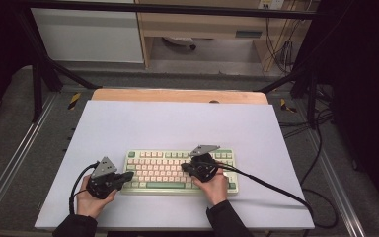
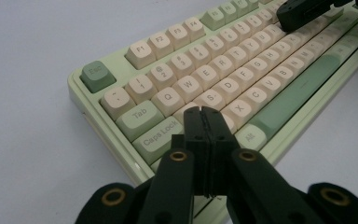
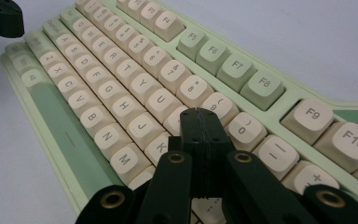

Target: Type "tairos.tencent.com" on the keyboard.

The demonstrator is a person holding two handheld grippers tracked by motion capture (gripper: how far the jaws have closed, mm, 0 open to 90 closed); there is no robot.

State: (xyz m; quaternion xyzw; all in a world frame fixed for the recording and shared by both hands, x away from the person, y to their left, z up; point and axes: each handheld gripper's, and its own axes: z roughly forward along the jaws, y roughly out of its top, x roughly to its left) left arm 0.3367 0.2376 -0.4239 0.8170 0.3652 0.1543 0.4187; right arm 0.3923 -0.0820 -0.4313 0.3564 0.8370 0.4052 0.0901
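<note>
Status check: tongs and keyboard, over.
Left tongs shut, tips over the A key. Right tongs shut, over the keyboard near I and K. Nothing in the way.

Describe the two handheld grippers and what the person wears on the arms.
Both the left gripper and the right gripper are black, each with two flat jaws on arms that carry brass-coloured pivot rings. A grey three-cornered plate tops each one. A black cable trails from each. The person wears dark sleeves reaching to the wrists.
</note>
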